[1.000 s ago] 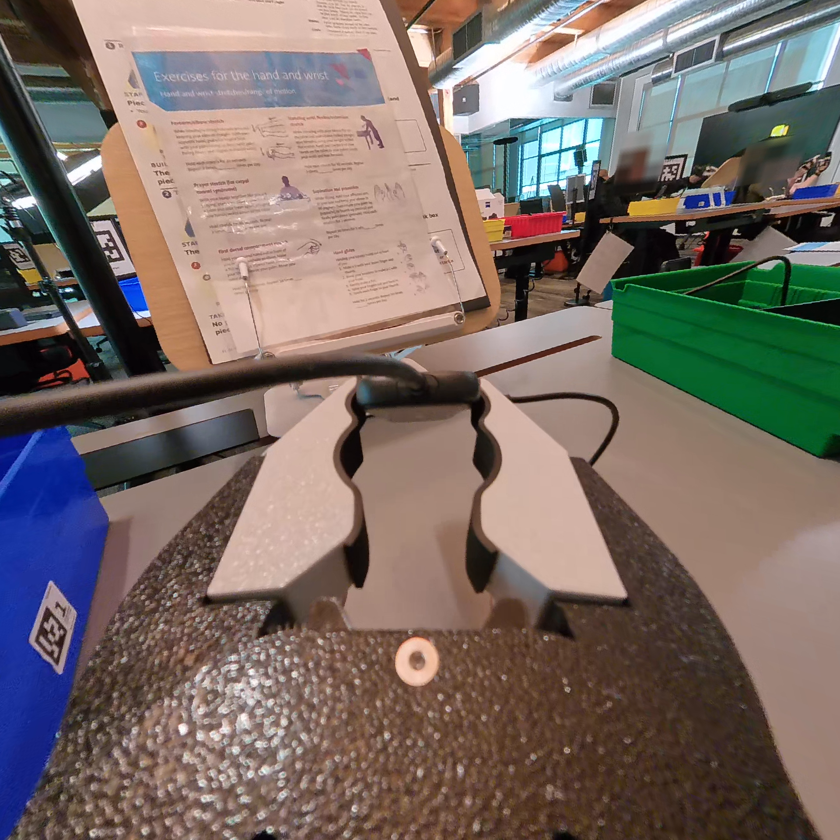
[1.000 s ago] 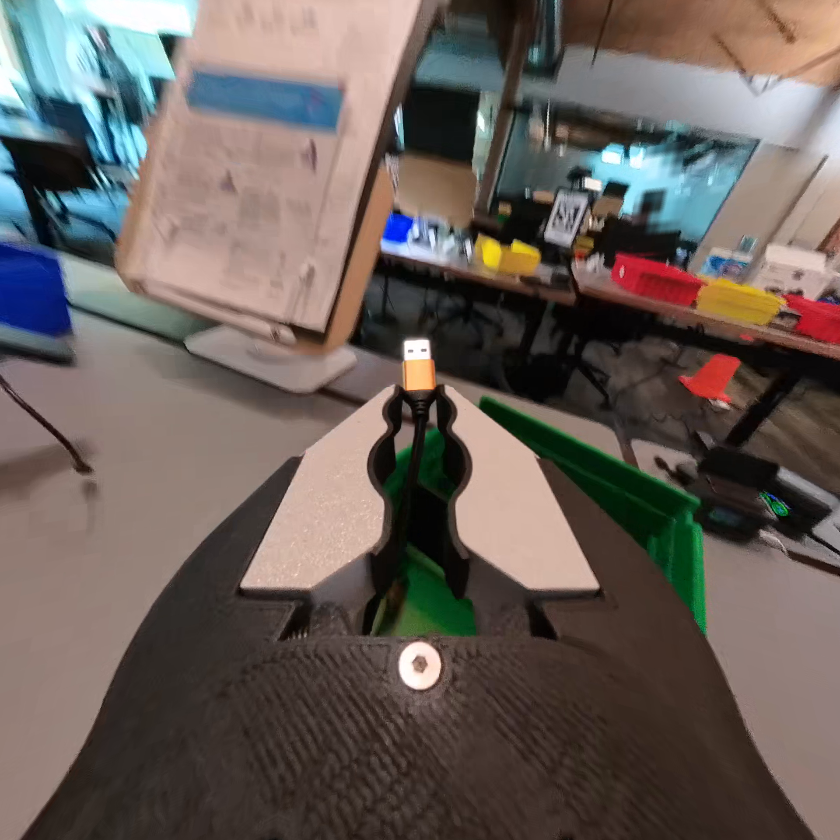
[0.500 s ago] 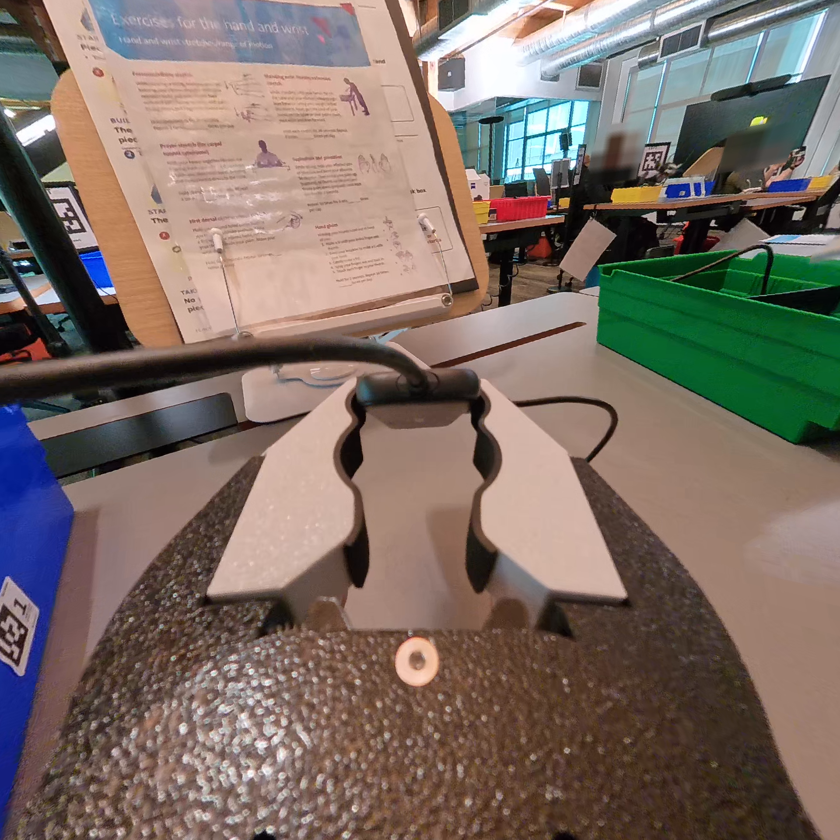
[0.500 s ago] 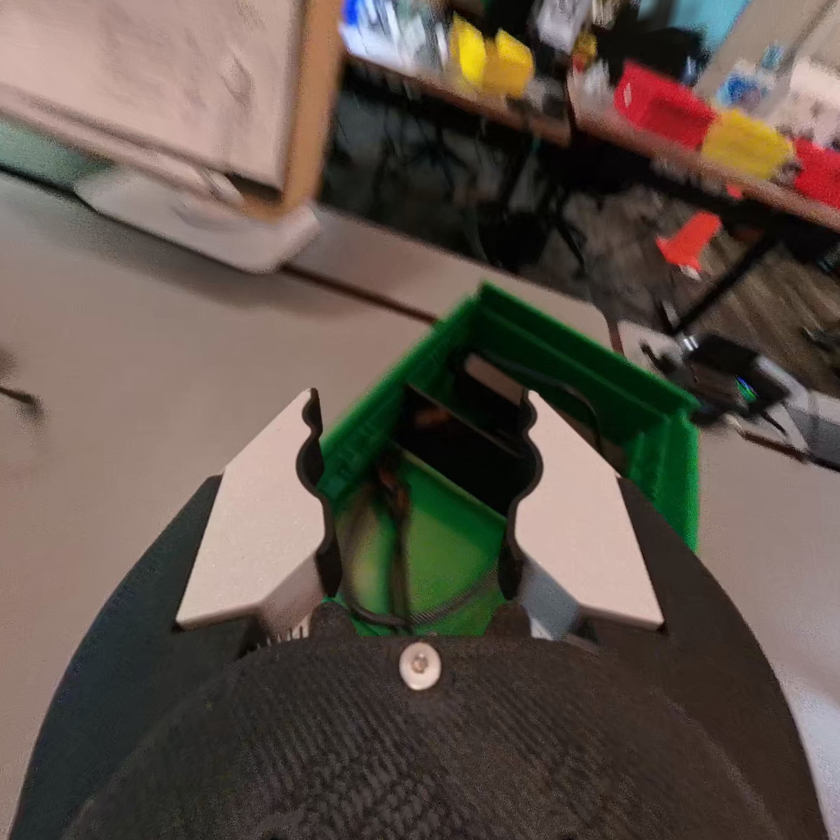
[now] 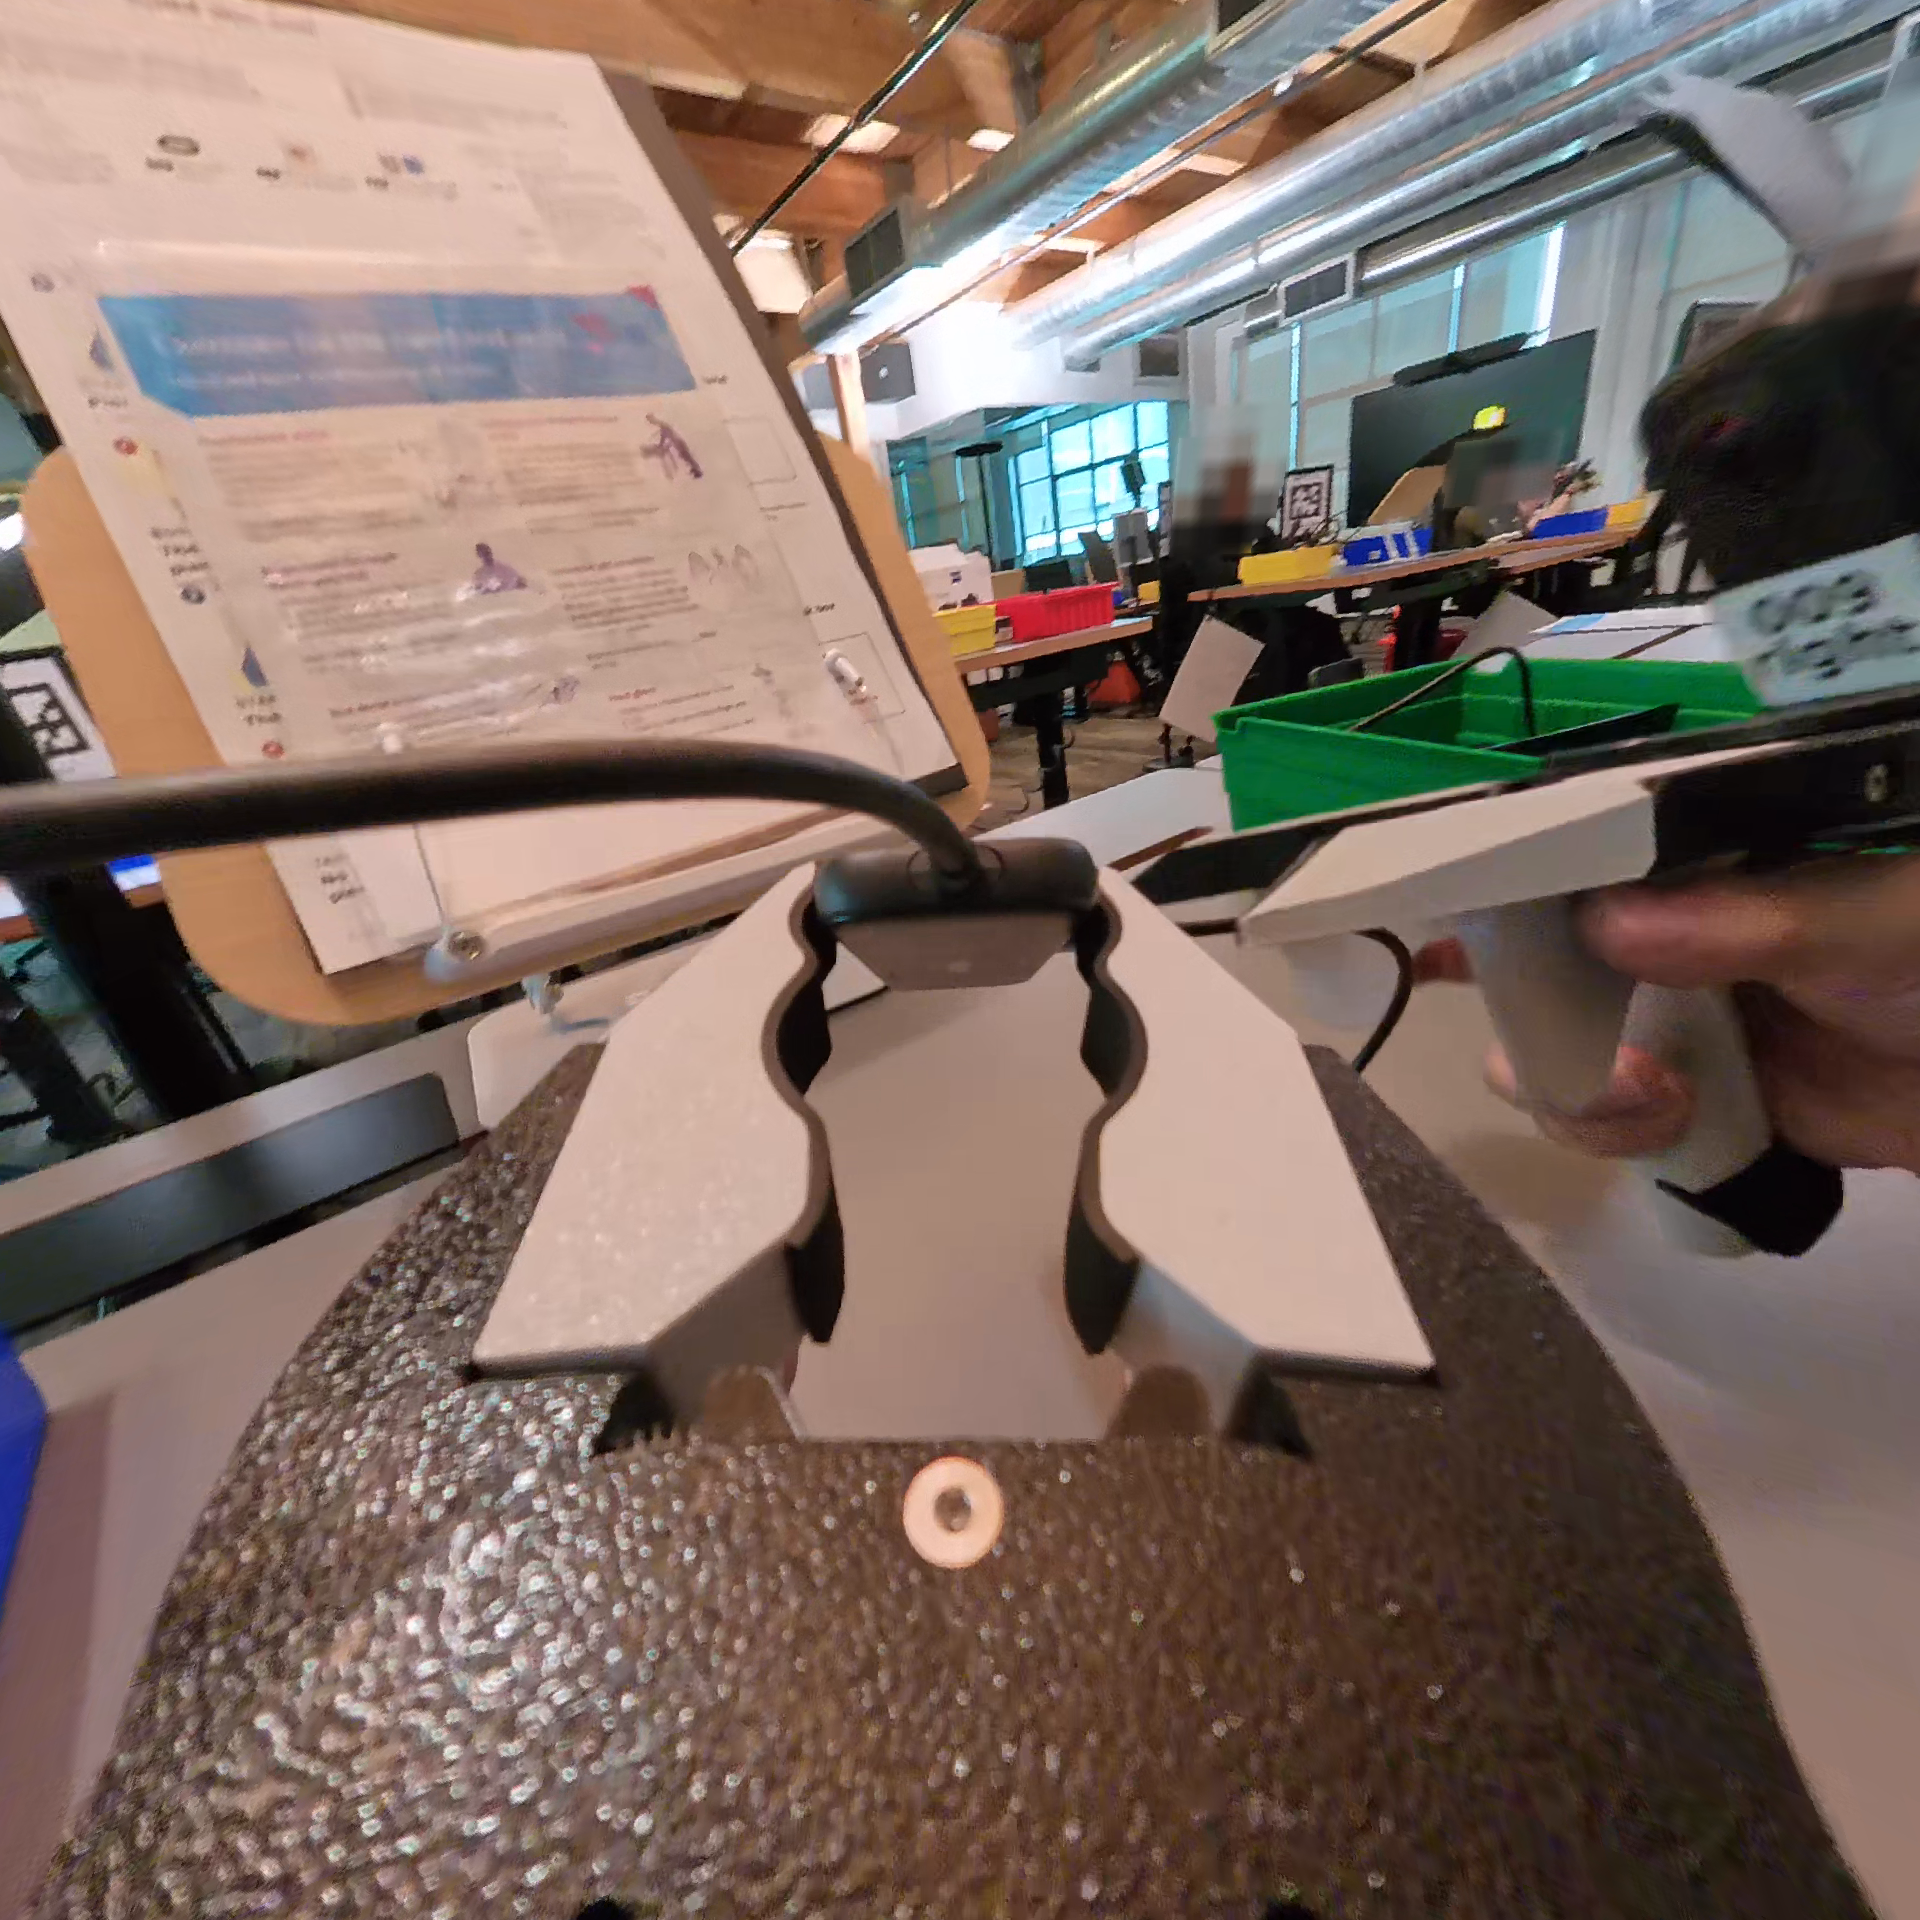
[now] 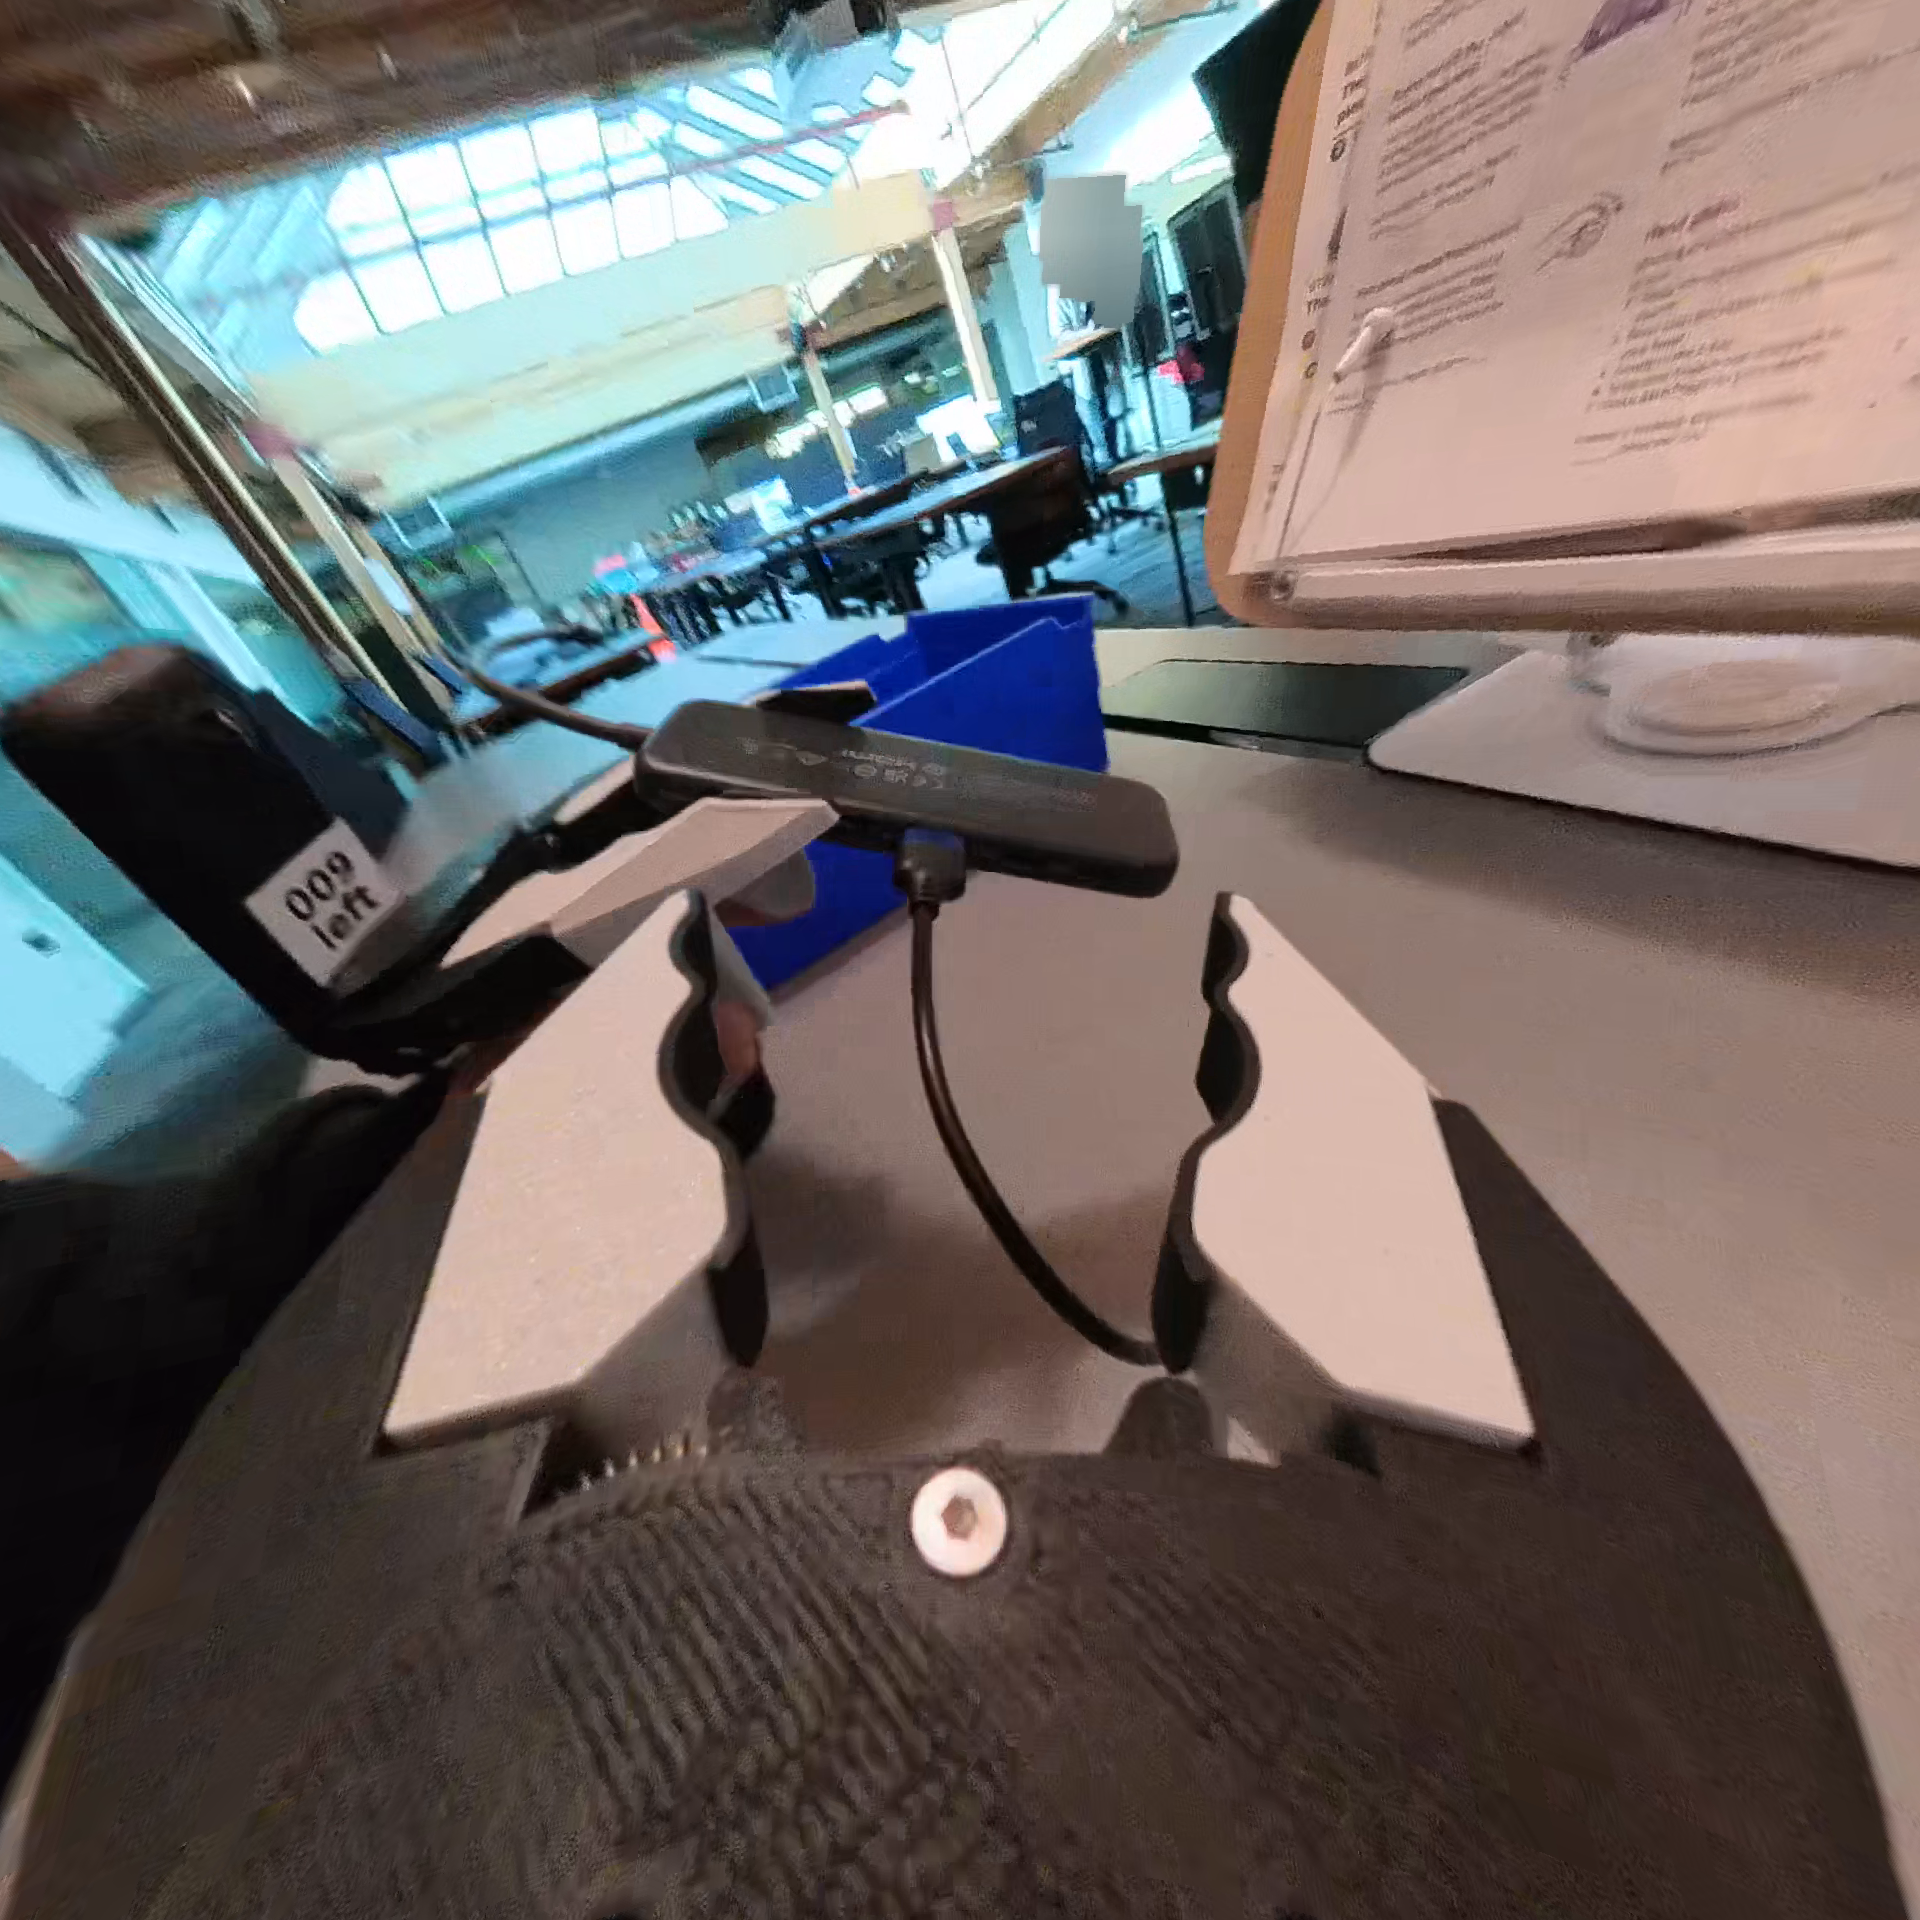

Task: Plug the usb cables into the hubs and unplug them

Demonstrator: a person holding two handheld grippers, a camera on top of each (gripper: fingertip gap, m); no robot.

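Note:
My left gripper (image 5: 956, 920) is shut on the end of a black USB hub (image 5: 954, 902), held above the grey table; the hub's own thick cable (image 5: 416, 779) runs off to the left. In the right wrist view the hub (image 6: 904, 795) lies crosswise with the left gripper (image 6: 727, 831) gripping it from the left. A black cable's plug (image 6: 932, 864) sits in the hub's near side. My right gripper (image 6: 961, 914) is open and empty, just short of that plug, and the thin cable (image 6: 977, 1164) hangs between its fingers. The right gripper (image 5: 1226, 894) also shows at the right of the left wrist view.
A green bin (image 5: 1403, 732) with cables stands at the right of the table. A blue bin (image 6: 956, 686) stands behind the hub. A tilted document stand with printed sheets (image 5: 436, 520) and its white base (image 6: 1662, 727) stand at the back. A hand (image 5: 1766, 1029) holds the right gripper.
My right gripper let go of the orange-plug cable over the green bin, opened, and swung left to face the hub. My left gripper kept hold of the hub and tilted upward.

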